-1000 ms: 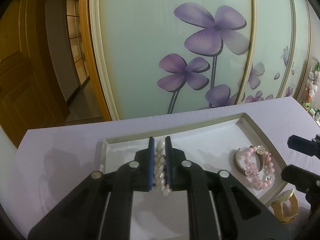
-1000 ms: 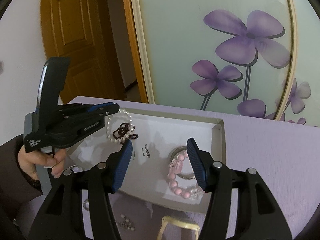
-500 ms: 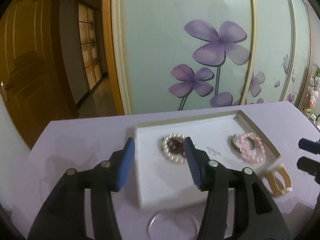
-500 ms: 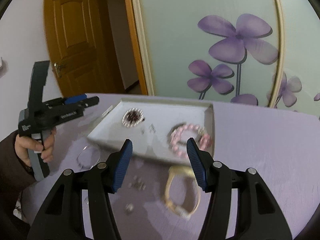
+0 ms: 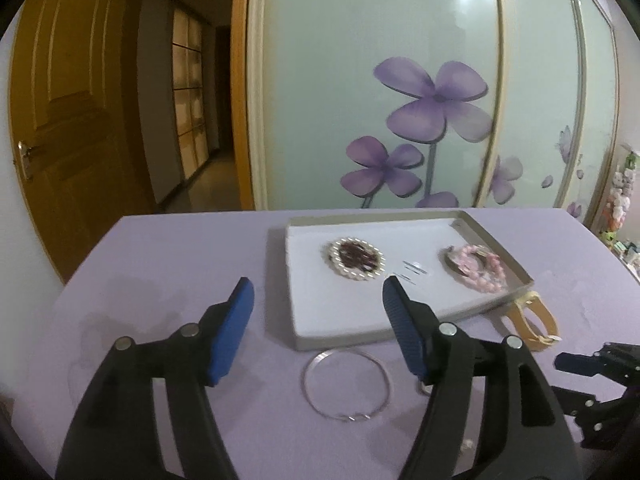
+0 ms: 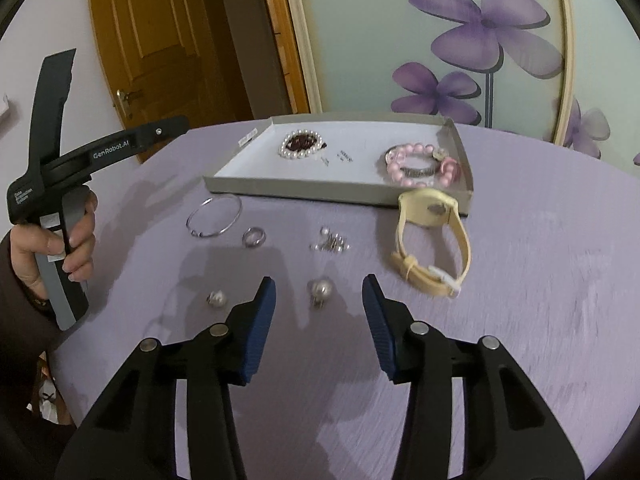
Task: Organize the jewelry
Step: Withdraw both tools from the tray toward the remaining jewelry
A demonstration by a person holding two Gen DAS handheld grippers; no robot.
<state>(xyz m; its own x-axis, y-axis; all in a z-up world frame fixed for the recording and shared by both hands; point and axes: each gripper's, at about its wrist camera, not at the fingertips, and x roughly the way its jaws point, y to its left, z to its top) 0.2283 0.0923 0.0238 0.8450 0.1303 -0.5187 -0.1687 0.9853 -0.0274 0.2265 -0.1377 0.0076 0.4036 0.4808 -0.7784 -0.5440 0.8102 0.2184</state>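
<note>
Left gripper [image 5: 318, 300] and right gripper [image 6: 319, 294]: jaws spread, empty, above table. Pearl bracelet [image 6: 301, 145] and pink bead bracelet [image 6: 420, 160] lie sorted in tray [image 6: 320, 188]. Silver bangle [image 5: 347, 385], yellow watch [image 6: 434, 240], pearl earring [image 6: 320, 290] remain outside, likely awaiting pickup.

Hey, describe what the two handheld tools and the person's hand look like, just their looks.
Both tools, left tool and right tool, are black plastic with silver rivets and ribbed blue finger pads. The left tool's side carries white "GenRobot.AI" lettering and has a grey grip, held by a bare left hand in a dark sleeve.
</note>
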